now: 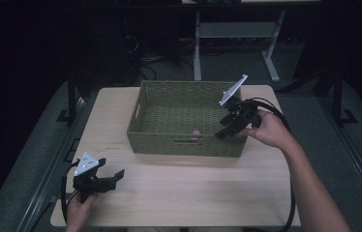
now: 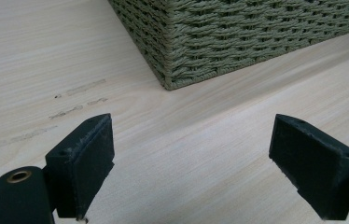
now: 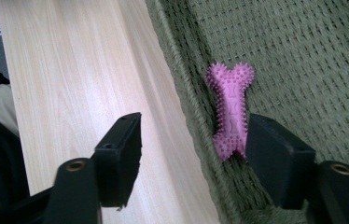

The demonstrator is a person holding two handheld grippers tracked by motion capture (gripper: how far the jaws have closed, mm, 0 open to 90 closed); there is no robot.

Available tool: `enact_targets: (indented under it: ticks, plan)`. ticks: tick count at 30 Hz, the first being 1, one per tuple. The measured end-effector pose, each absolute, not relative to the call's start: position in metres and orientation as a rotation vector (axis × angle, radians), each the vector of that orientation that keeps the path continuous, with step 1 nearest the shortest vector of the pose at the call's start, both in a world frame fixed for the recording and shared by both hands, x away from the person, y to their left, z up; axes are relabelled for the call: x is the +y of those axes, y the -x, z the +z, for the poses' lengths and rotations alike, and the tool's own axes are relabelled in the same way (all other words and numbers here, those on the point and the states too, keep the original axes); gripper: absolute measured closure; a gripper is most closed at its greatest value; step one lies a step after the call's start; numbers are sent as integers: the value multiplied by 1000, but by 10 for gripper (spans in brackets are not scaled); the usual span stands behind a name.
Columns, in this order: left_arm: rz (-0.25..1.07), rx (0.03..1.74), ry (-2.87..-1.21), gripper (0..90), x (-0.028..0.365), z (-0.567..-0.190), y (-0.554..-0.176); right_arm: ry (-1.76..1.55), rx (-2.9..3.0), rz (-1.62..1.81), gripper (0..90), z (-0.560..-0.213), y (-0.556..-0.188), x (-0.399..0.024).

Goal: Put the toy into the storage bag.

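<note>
A rectangular basket of olive-green woven cord (image 1: 184, 118) stands on the far half of a pale wood-grain table (image 1: 179, 193). Inside it, against the near wall, lies a small pink rubber bone-shaped toy covered in short spikes (image 3: 231, 109); from the high view it shows as a pink spot (image 1: 196, 133) low against that wall. The right gripper (image 1: 227, 129), held in the person's right hand (image 1: 268, 129), reaches over the basket's near right corner with its grey three-cornered plate tilted up. Its jaws are spread and straddle the basket's near wall: one is over the table outside, the other is inside the basket just beside the toy, and whether that one touches the toy cannot be told. The left gripper (image 1: 113, 178) sits at the near left part of the table, held by the left hand (image 1: 78, 209), well apart from the basket. Its jaws are spread wide over bare wood, facing the basket's near left corner (image 2: 165, 79).
</note>
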State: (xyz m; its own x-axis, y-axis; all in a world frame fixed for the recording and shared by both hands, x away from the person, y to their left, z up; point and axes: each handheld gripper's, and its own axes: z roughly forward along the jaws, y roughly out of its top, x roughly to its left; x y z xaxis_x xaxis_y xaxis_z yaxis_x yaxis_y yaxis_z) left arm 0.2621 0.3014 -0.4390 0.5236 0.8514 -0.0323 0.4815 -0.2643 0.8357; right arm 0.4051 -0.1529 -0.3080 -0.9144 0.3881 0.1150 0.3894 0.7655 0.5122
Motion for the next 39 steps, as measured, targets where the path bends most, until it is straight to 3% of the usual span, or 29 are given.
enact_targets:
  ticks: [39]
  plan:
    - [552,1089,-1910,134,301,-439,-262,621,-2950,-881,323,-335,-354,-164]
